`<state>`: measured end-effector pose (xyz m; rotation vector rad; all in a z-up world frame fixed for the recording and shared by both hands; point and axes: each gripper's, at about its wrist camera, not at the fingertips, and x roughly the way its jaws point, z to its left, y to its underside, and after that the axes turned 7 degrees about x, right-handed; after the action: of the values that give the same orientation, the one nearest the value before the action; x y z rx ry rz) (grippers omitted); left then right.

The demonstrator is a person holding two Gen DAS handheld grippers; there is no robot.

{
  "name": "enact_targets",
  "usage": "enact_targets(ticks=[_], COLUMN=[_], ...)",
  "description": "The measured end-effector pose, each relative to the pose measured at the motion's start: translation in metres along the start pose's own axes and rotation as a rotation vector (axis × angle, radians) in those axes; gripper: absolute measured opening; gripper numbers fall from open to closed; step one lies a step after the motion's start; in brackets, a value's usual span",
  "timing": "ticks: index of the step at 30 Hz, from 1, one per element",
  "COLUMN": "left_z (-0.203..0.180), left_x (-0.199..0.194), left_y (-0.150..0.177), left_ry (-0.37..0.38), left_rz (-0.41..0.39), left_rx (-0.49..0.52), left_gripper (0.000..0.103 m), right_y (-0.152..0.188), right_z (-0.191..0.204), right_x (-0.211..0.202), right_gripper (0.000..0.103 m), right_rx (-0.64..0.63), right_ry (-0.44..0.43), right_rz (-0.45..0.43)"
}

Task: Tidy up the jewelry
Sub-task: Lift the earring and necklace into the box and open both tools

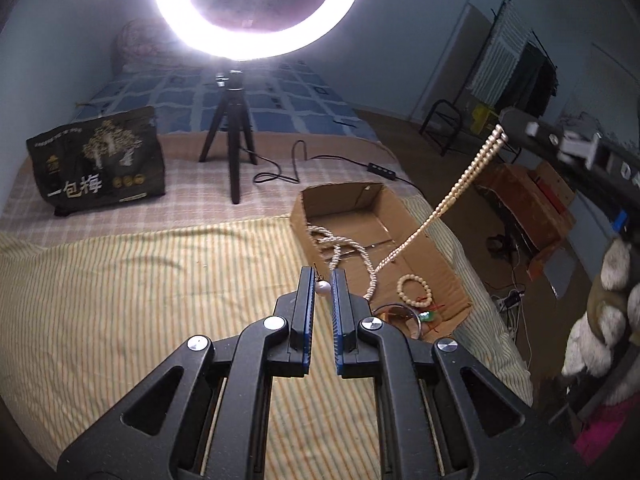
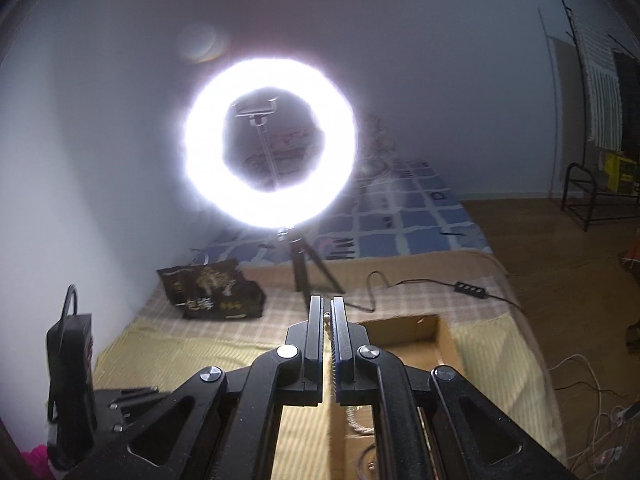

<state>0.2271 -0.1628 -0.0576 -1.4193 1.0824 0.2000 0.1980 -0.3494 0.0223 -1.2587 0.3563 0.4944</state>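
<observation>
My left gripper (image 1: 323,280) is shut on a small pearl earring (image 1: 323,289), held over the striped sheet beside the cardboard box (image 1: 452,280). The box holds a white pearl necklace (image 1: 352,246), a cream bead bracelet (image 1: 414,290) and a glass bangle (image 1: 404,312). My right gripper (image 2: 327,312) is shut on a long cream bead necklace (image 1: 452,196); in the left wrist view the strand hangs taut from that gripper (image 1: 502,130) at upper right down into the box. In the right wrist view only a few beads (image 2: 328,320) show between the fingers, above the box (image 2: 444,344).
A bright ring light on a black tripod (image 1: 236,152) stands on the bed beyond the box, its cable (image 1: 320,160) trailing right. A dark snack bag (image 1: 100,160) stands at the left. The bed edge drops to the floor on the right, with cartons (image 1: 528,208) and wires.
</observation>
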Motion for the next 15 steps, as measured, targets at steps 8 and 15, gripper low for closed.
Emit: enact_targets(ticks=[8,15], left_z=[-0.029,-0.046], left_x=[0.024,0.045], left_y=[-0.006,-0.011], left_ry=[0.021,0.017], left_rz=[0.014,0.02], left_rx=[0.042,0.061], left_gripper=[0.006,0.006], right_y=[-0.01,-0.016], right_z=[-0.036,-0.062], right_x=[0.016,0.042], right_gripper=[0.0,0.0], right_rx=[0.03,0.048], right_ry=[0.038,0.065], right_rz=[-0.006,-0.004])
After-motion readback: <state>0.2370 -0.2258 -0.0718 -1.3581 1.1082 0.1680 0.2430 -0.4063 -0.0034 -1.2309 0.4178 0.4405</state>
